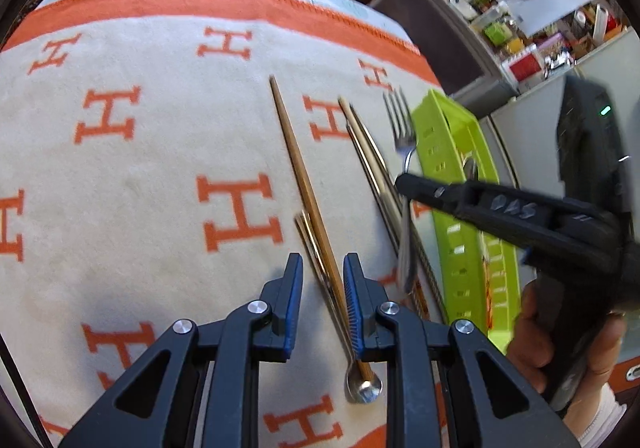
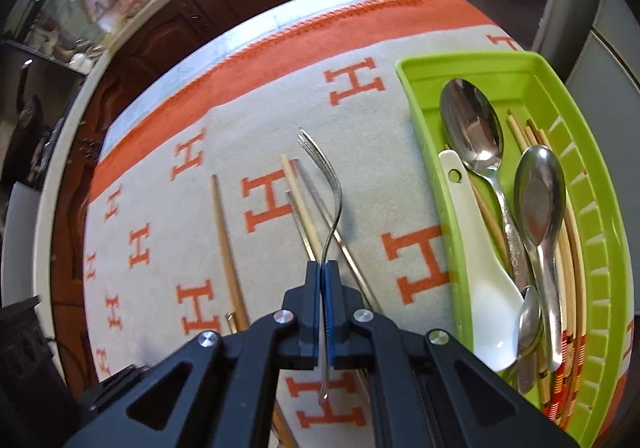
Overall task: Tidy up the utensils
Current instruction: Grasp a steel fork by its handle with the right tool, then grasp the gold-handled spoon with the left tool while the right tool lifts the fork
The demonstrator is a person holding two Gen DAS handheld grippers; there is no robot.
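Lime-green plastic marks the goal: the utensil tray (image 2: 404, 68) at the right of the counter already holds two steel spoons (image 2: 472, 124), a white ceramic soup spoon (image 2: 480, 260), a small spoon and several chopsticks, so I judge the sorting well begun but not finished. Left out on the orange-and-cream blanket (image 2: 360, 184) are a wooden chopstick (image 1: 296, 164), a pale chopstick lying beside a pair of metal ones (image 1: 372, 168), and a slim long-handled metal spoon (image 1: 362, 392).

The right tool (image 2: 323, 268) is clamped tight on the steel fork (image 2: 328, 184), gripping its handle about midway. The fork's long axis runs along the tool's line, tines pointing away toward the far edge of the blanket and the handle end trailing back under the tool; it sits just left of the tray and roughly parallel to the tray's long side.

The left tool (image 1: 320, 268) stands at a narrow gap astride the wooden chopstick and the slim spoon's handle, pads apparently not pressing on either.
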